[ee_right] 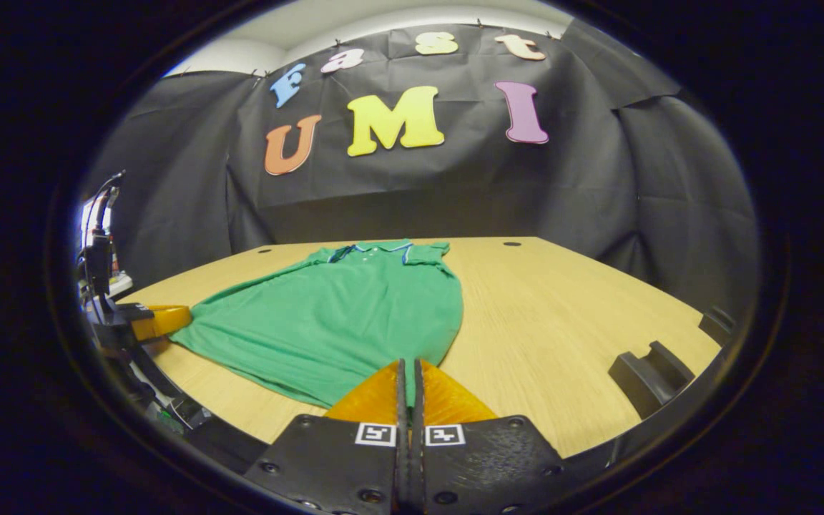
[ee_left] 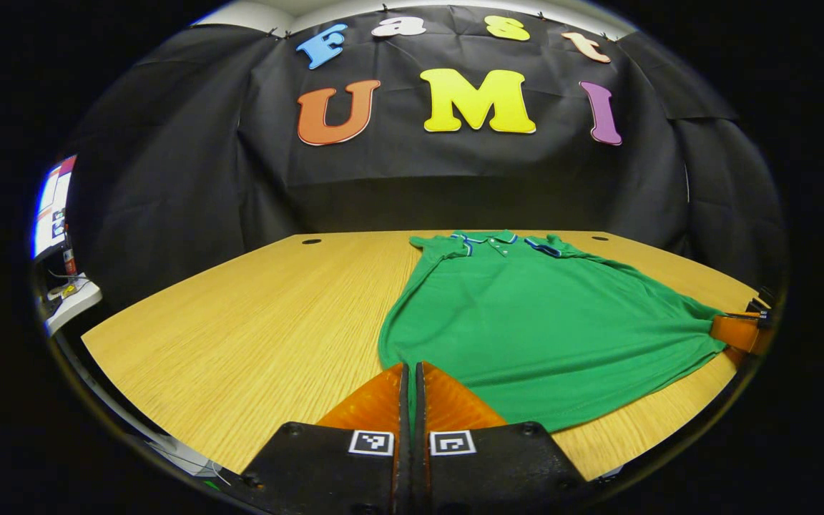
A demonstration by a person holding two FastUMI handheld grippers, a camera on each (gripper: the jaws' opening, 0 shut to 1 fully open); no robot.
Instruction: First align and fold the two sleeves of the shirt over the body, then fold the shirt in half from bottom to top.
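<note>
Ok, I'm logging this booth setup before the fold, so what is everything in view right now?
shirt: one, green with a blue-and-white trimmed collar, flat on the table, collar at the far end
table: one, light wood, in front of the wall
holes: two, dark, near the table's far edge
block: one, black, notched, near the table's right edge
wall: one, black cloth, behind and beside the table
screen: one, lit, past the table's left side
left tongs: one, shut on the shirt's near left hem corner
right tongs: one, shut on the shirt's near right hem corner
</note>
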